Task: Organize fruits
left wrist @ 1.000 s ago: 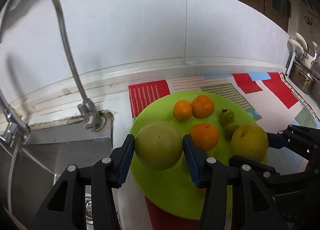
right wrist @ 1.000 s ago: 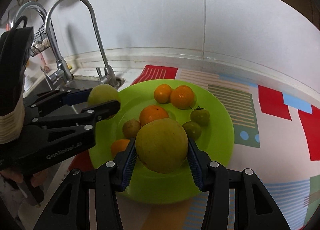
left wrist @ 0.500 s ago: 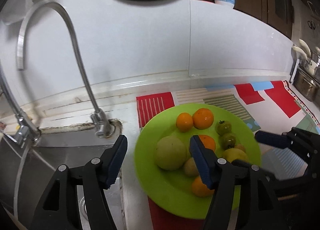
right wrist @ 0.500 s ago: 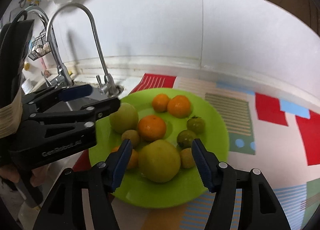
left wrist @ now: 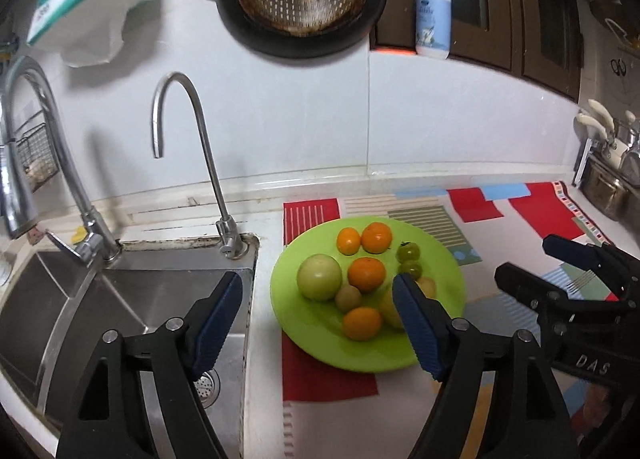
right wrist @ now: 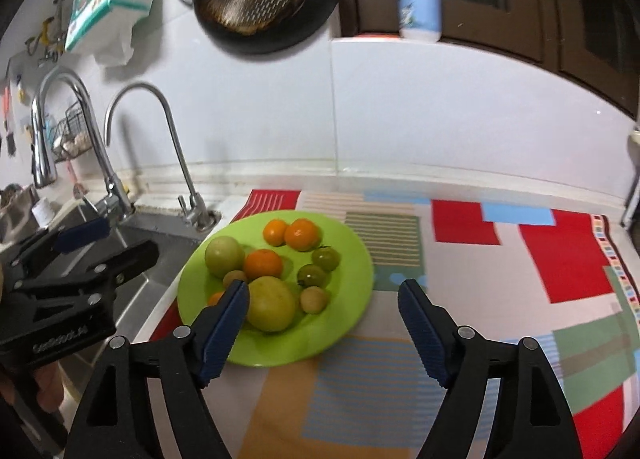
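Green plate point(left wrist: 320, 343) on a patterned mat point(right wrist: 500, 259), just right of the steel sink point(left wrist: 132, 299); all fruit lies on it, none held.

Contents, right wrist view: 1 pale green round fruit point(right wrist: 224, 257) at the left side; 1 yellow-green round fruit point(right wrist: 271, 304) toward the near rim, touching a small tan fruit point(right wrist: 315, 299); 2 oranges point(right wrist: 302, 234) side by side at the far side; 1 orange point(right wrist: 263, 264) in the middle; 1 further orange point(right wrist: 216, 298) largely hidden behind a finger; 2 small green tomatoes point(right wrist: 326, 258) at the right; 1 small brownish fruit point(right wrist: 234, 278) beside the pale green one.

Left gripper point(left wrist: 318, 325): released, jaws opening, nothing between the pads; above the sink edge and plate.

Right gripper point(right wrist: 322, 329): released, jaws opening, empty; above the plate's near right rim and the mat.

2 faucets point(left wrist: 188, 155) behind the sink.
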### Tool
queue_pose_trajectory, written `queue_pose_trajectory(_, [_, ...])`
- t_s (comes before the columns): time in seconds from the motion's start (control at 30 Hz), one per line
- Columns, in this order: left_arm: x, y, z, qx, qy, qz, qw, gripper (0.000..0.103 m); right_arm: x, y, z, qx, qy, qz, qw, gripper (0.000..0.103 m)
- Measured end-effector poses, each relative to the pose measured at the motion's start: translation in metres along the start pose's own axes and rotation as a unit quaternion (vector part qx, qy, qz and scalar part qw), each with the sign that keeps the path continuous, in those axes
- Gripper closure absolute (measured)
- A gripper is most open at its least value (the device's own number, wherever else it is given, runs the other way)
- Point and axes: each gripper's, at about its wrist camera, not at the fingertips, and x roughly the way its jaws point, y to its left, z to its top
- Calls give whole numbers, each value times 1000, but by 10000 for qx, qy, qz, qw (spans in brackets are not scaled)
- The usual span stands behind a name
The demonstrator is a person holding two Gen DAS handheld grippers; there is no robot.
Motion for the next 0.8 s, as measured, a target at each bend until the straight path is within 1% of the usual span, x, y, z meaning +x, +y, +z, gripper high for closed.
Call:
queue_pose_trajectory(0.07, [-12,-3,-2,-32,-64,-6,10000,24,-15,-4,-1,31,-97,-79,9999,23])
queue_pose_trajectory(0.23, [-45,-16,-9,-91,-228,4,9997,17,-51,-10,-6,19,-309,-196,9993,20])
queue_pose_trajectory(0.57, [-104,-46,-28,-99,-509,114,9986,12,-114,-25,-27,50,-593,-272,9979,17])
queue_pose_trajectory(0.8, [-139,-65,-48,-86,-581,225,9980,9,-158,-35,-49,-6,-745,-309,9967,17])
